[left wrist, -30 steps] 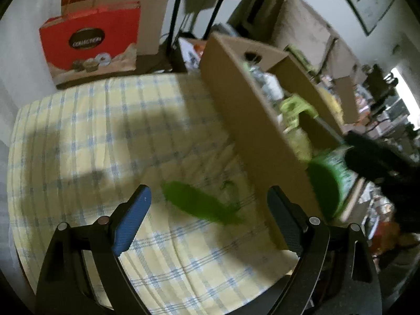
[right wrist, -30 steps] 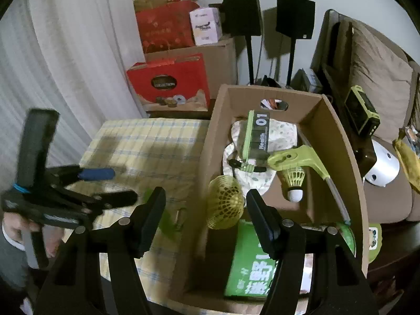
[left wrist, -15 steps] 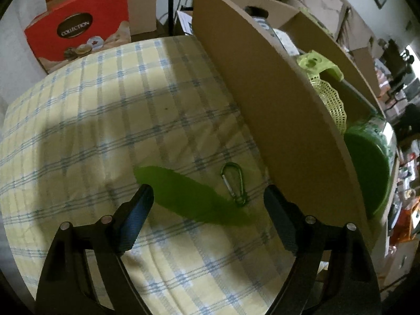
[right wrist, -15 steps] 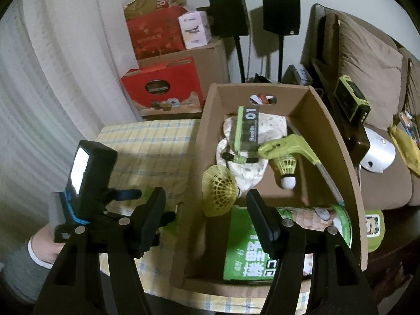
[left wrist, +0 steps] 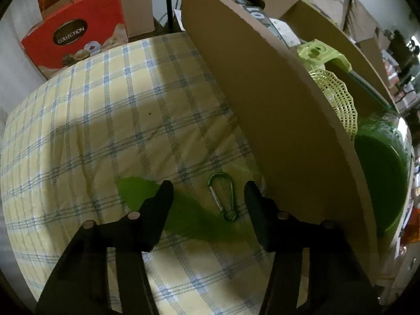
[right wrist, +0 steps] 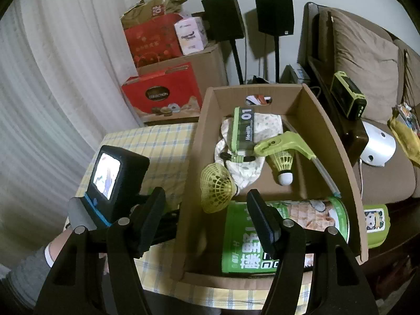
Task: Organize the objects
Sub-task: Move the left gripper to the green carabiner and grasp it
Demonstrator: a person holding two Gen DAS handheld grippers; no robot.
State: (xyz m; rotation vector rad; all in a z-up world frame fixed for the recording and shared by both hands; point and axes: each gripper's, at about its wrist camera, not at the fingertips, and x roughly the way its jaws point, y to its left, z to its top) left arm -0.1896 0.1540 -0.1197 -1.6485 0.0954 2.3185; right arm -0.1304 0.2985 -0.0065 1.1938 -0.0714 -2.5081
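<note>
A green carabiner (left wrist: 222, 195) lies on the yellow checked tablecloth (left wrist: 105, 120), attached to a flat green strap (left wrist: 189, 215). My left gripper (left wrist: 208, 191) is open and low over them, the carabiner between its fingers. The cardboard box (left wrist: 262, 105) stands right beside it. In the right wrist view the box (right wrist: 338, 157) holds a green canister (right wrist: 288, 233), shuttlecocks (right wrist: 218, 186), a green tool (right wrist: 283, 141) and a cloth. My right gripper (right wrist: 207, 202) is open and empty above the box's left wall. The left gripper's body (right wrist: 113, 181) shows at lower left.
Red gift boxes (right wrist: 160, 94) and cartons stand behind the table. Speakers on stands (right wrist: 273, 13) and a sofa (right wrist: 367, 60) with a green device (right wrist: 346, 97) lie behind and right of the box.
My left gripper has moved down and forward, so the carabiner now lies between its fingers. The right gripper stays hovering over the box.
</note>
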